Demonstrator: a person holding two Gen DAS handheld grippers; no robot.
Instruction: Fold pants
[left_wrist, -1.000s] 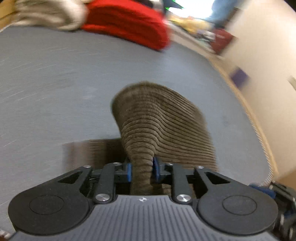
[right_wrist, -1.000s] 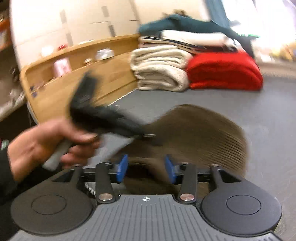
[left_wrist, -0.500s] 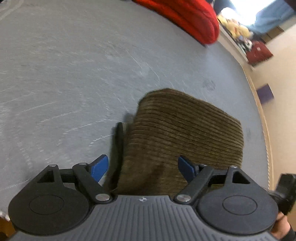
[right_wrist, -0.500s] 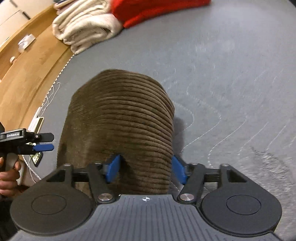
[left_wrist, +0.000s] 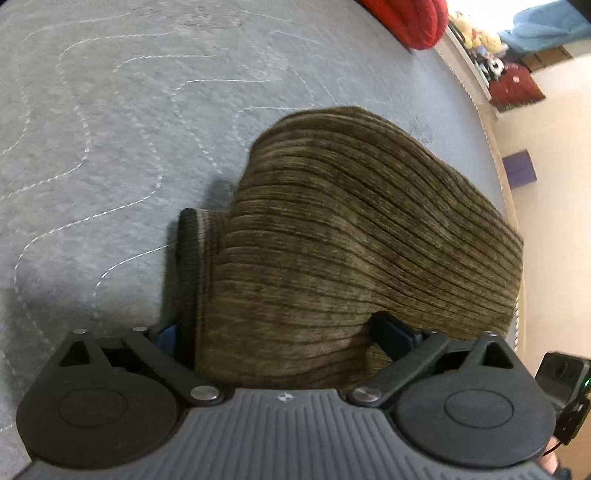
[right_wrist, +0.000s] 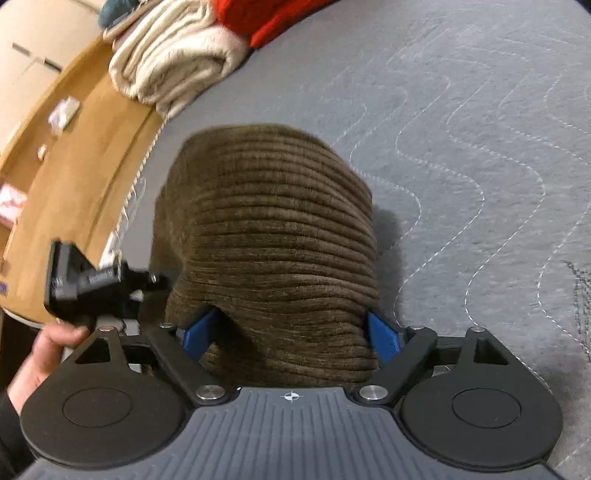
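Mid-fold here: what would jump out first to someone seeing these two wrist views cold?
The brown corduroy pants, a ribbed folded mound on the grey quilted mat, fill the middle of both views. They lie between the opening jaws of the left gripper and the right gripper; neither visibly pinches the cloth. Next, the red blanket and cream blanket stacked at the mat's far edge.

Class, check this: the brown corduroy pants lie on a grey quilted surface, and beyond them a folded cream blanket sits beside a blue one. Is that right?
Not quite. In the right wrist view, the cream blanket sits beside a red one, not blue. The brown corduroy pants do lie on the grey quilted surface.
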